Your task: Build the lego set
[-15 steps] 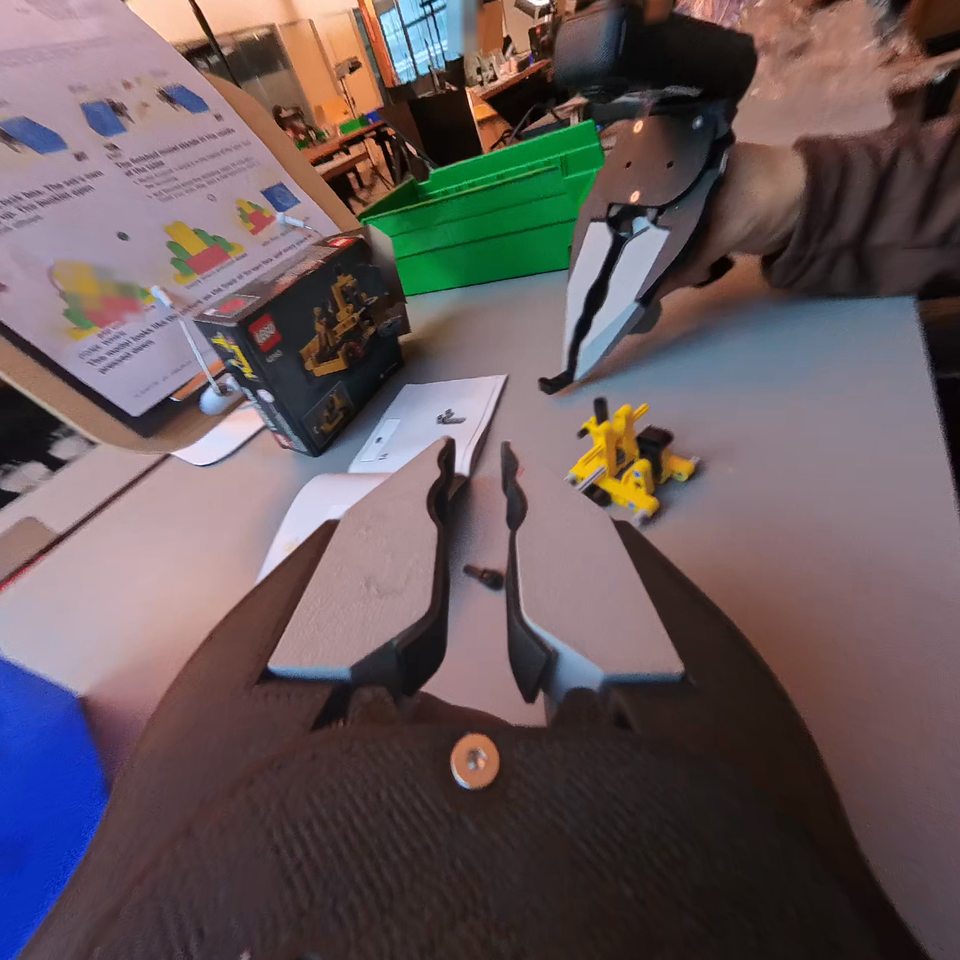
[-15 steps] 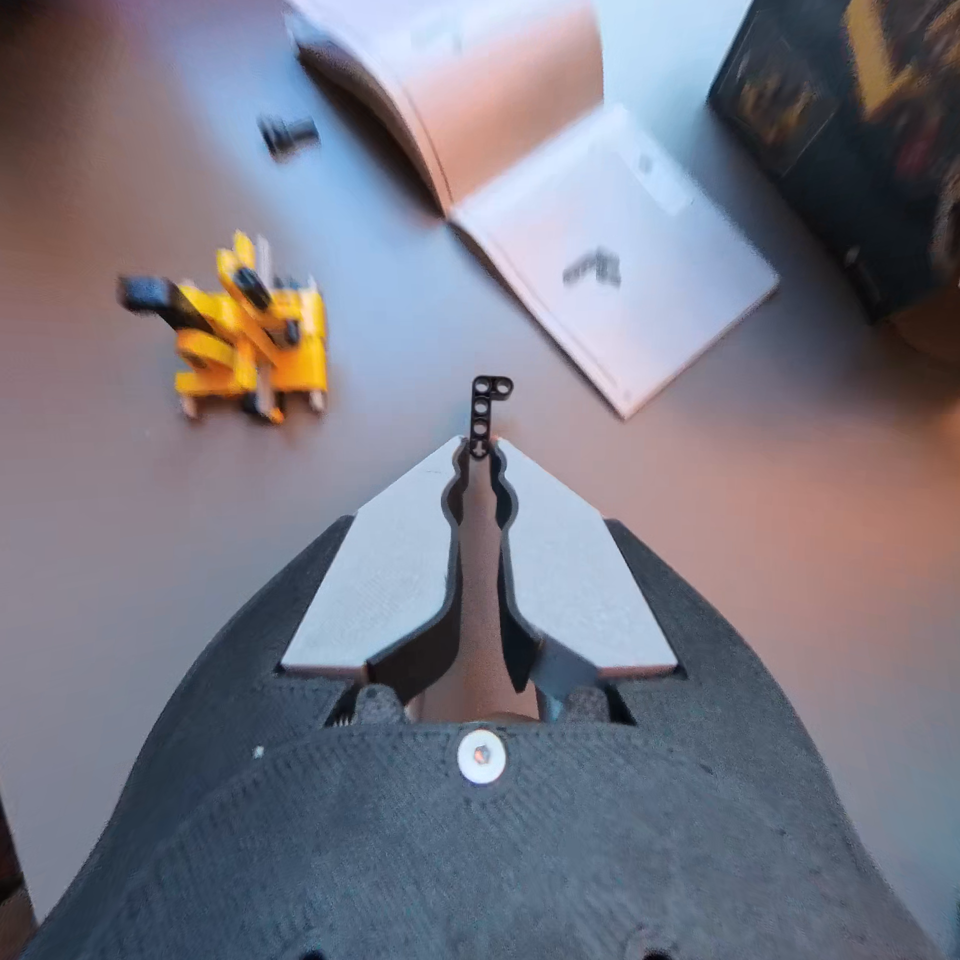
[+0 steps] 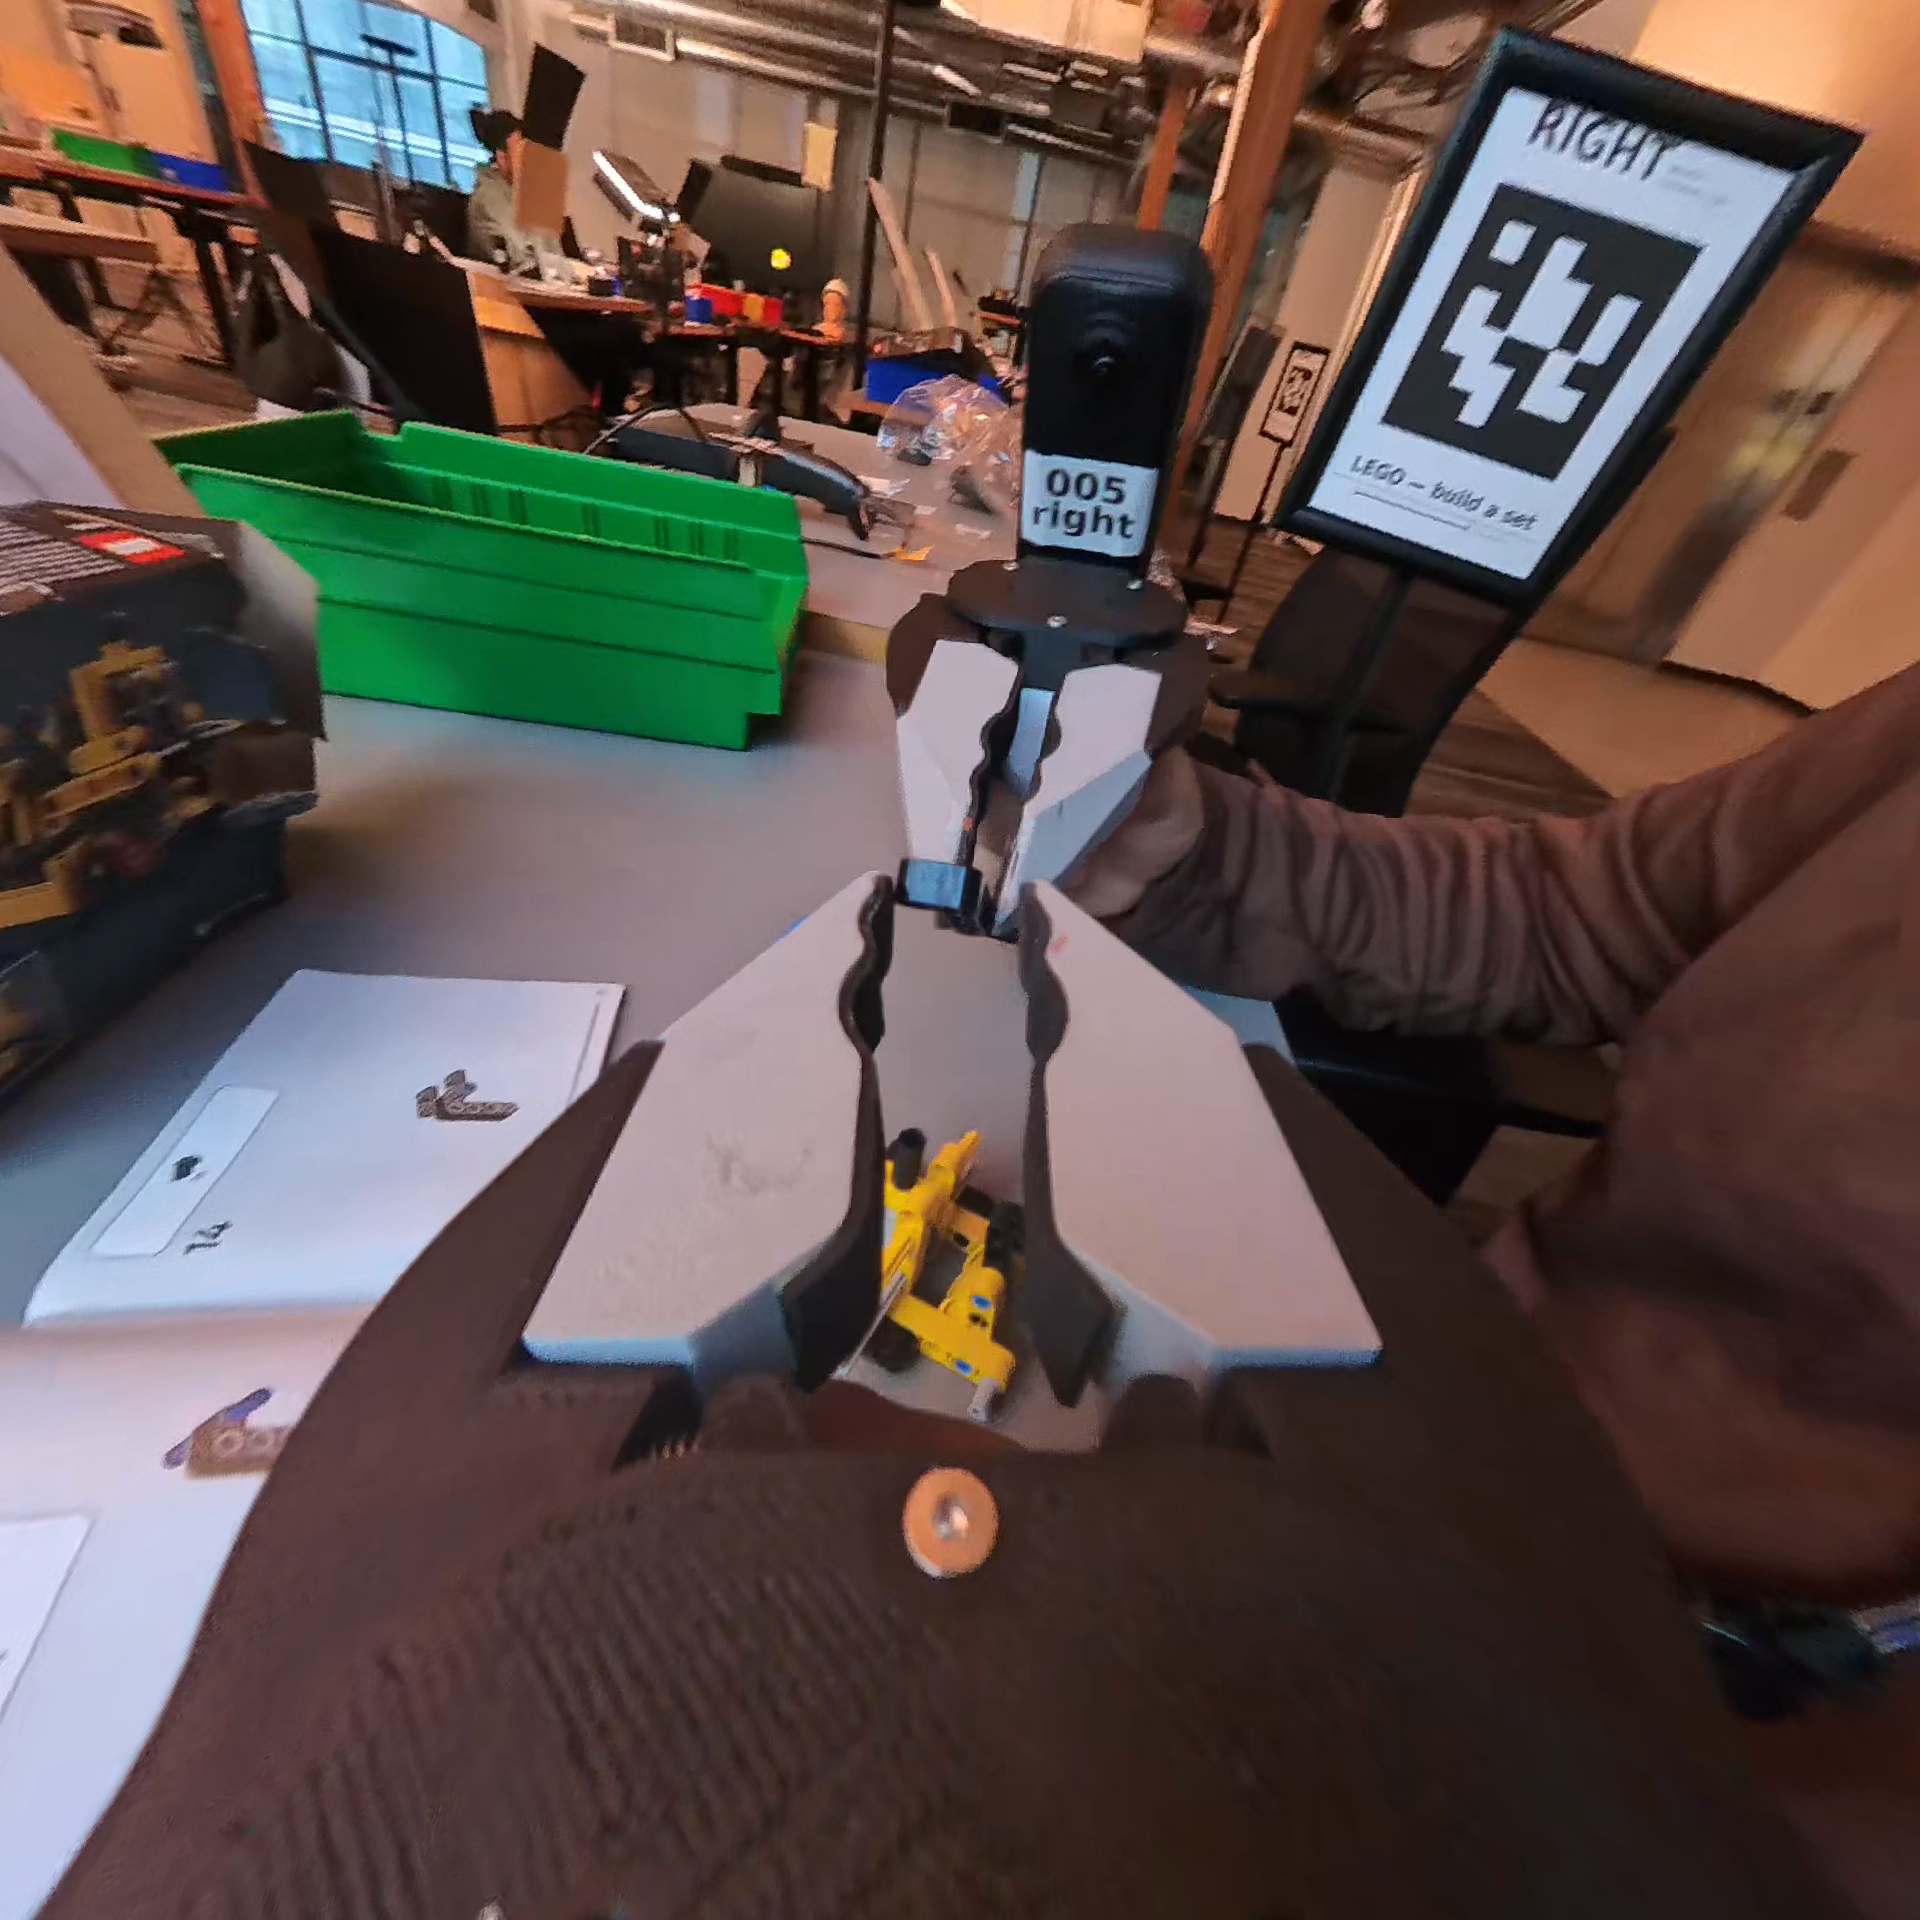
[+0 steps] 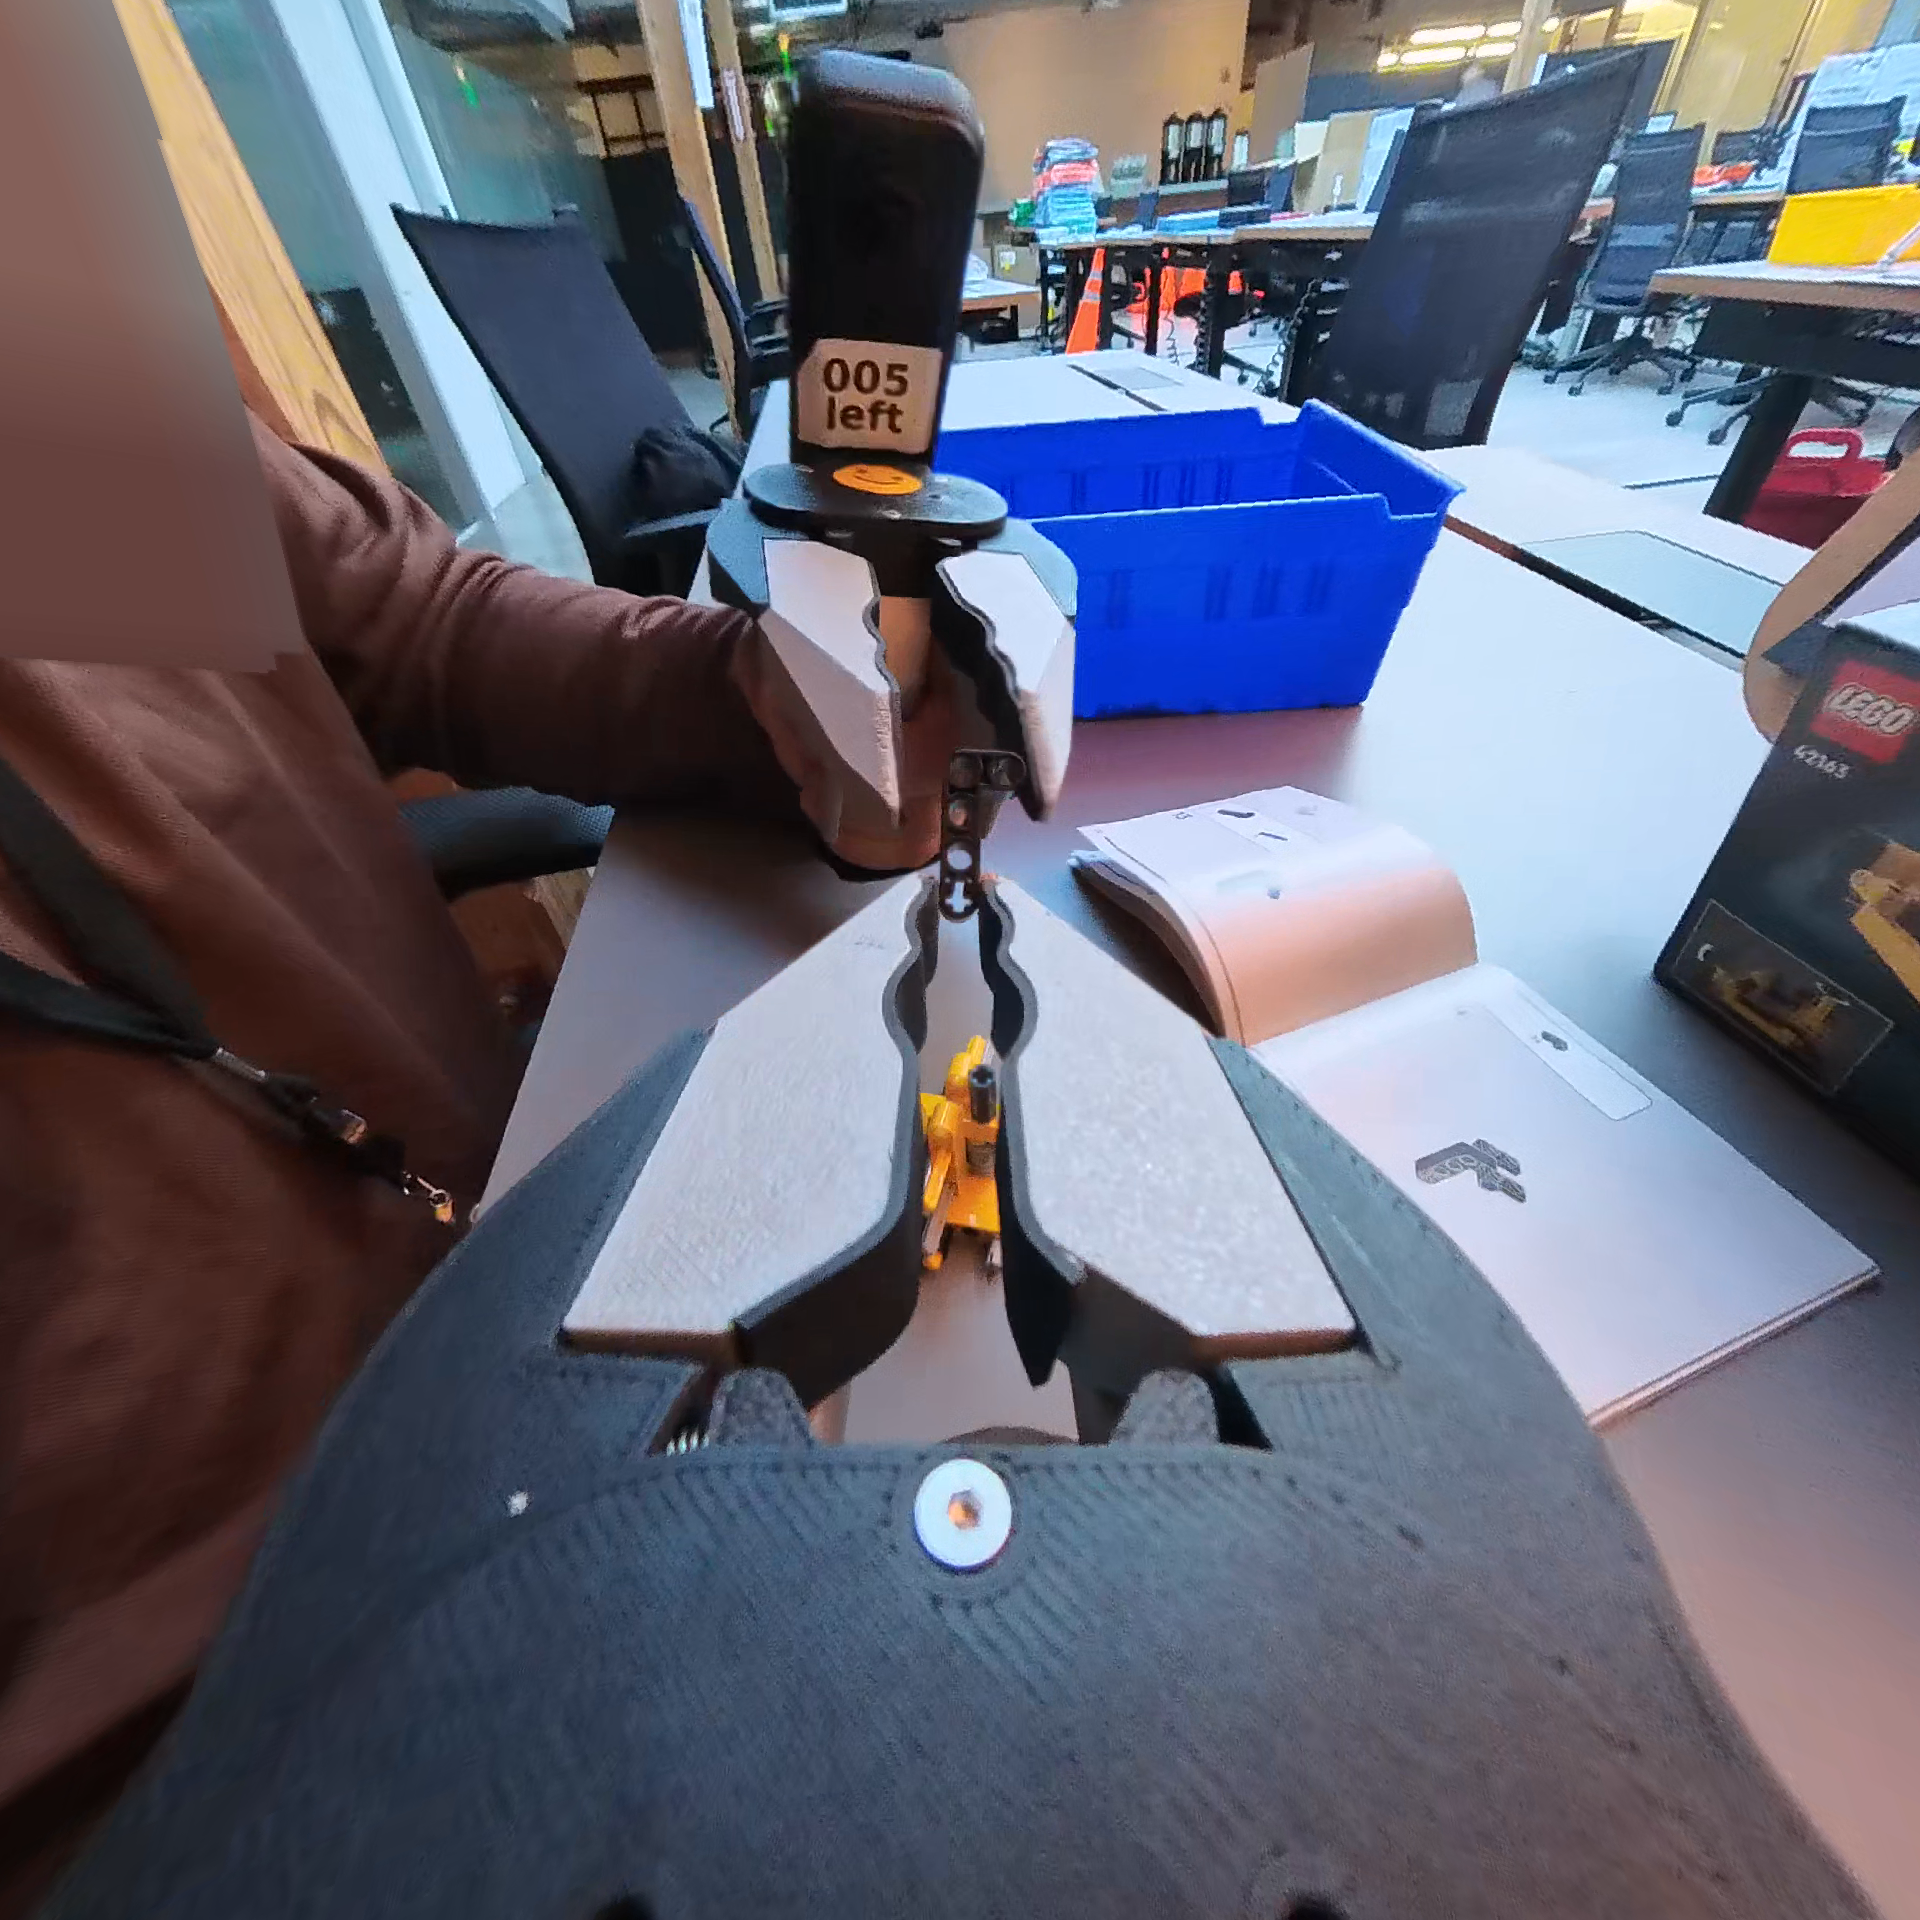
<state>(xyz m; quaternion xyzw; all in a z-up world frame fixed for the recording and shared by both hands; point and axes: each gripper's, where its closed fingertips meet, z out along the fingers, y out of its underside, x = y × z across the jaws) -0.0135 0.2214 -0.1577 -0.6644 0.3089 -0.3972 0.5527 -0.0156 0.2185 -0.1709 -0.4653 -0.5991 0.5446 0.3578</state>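
My right gripper (image 4: 961, 899) is shut on the lower end of a thin black L-shaped beam (image 4: 964, 831) and holds it upright in the air. My left gripper (image 3: 954, 906) faces it, open, with its jaws on either side of the beam's upper end (image 3: 935, 886); I cannot tell whether it touches the beam. In the right wrist view the left gripper (image 4: 961, 805) shows its fingers apart around the beam's top. The part-built yellow model (image 3: 945, 1278) stands on the table under both grippers and also shows in the right wrist view (image 4: 961, 1143).
An open instruction booklet (image 3: 332, 1122) (image 4: 1558, 1174) lies on the grey table (image 3: 582, 831). The dark set box (image 3: 114, 748) (image 4: 1808, 935) stands beyond it. A green bin (image 3: 520, 582), a blue bin (image 4: 1216, 582) and a framed sign on a stand (image 3: 1538, 312) are around the table. Both grippers' tips are close together, under 4 cm apart.
Both grippers rose off the table and turned to face each other. The right one carried the black beam up between the left one's fingers. The yellow model stayed on the table.
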